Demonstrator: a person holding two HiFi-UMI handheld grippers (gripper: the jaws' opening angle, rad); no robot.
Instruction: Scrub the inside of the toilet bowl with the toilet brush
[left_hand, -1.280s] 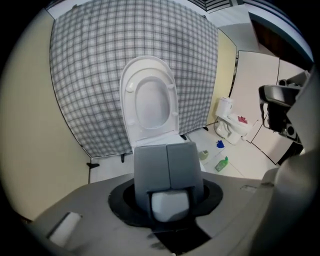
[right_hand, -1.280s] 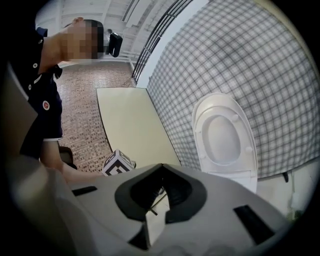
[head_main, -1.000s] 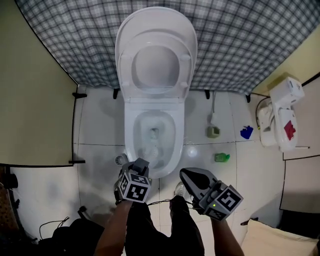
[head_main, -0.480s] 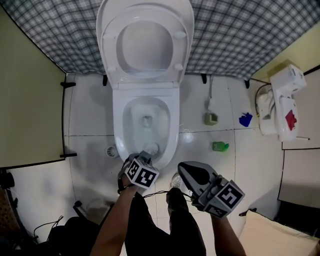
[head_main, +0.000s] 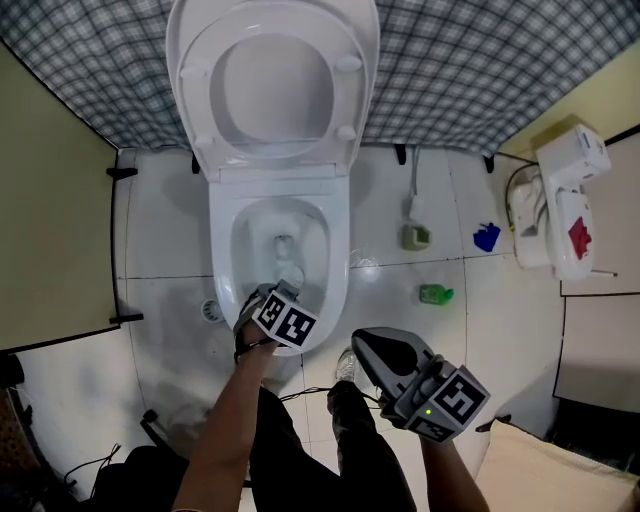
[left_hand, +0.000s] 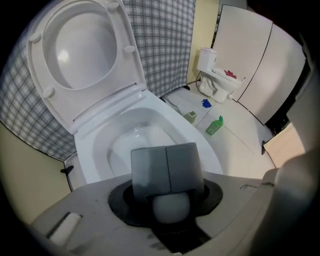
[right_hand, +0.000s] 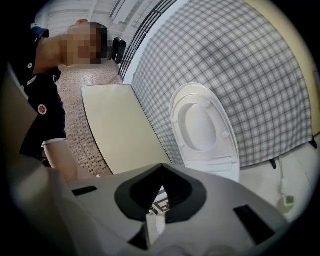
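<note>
1. The toilet brush (left_hand: 170, 207) should be light and stiff along its handle, with smooth plastic that may turn slick once wet. The best hold is high on the handle, well clear of the bristles, and firm enough that it does not twist under scrubbing pressure.
2. Only a white, rounded, smooth-looking end shows, tucked low between the jaws in the left gripper view. It is probably the top of the handle. The shaft and bristle head are not seen in any view.
3. The left gripper (left_hand: 166, 167) has its grey pads drawn together with just a seam between them, clamped around that white end. It points steeply down over the front of the bowl.
4. The toilet bowl (head_main: 222, 240) is white and glossy, with a little water at the bottom. Its wet, curved walls will likely let the bristles skid. The seat and lid (head_main: 190, 80) stand raised against the checked wall.
5. The right gripper (head_main: 365, 345) hangs apart to the right of the bowl, above the floor. Its jaws are closed to a point with nothing in them.
6. Further right on the white tiles lie a green bottle (head_main: 434, 294) and a small blue thing (head_main: 486, 238), well clear of the work.
</note>
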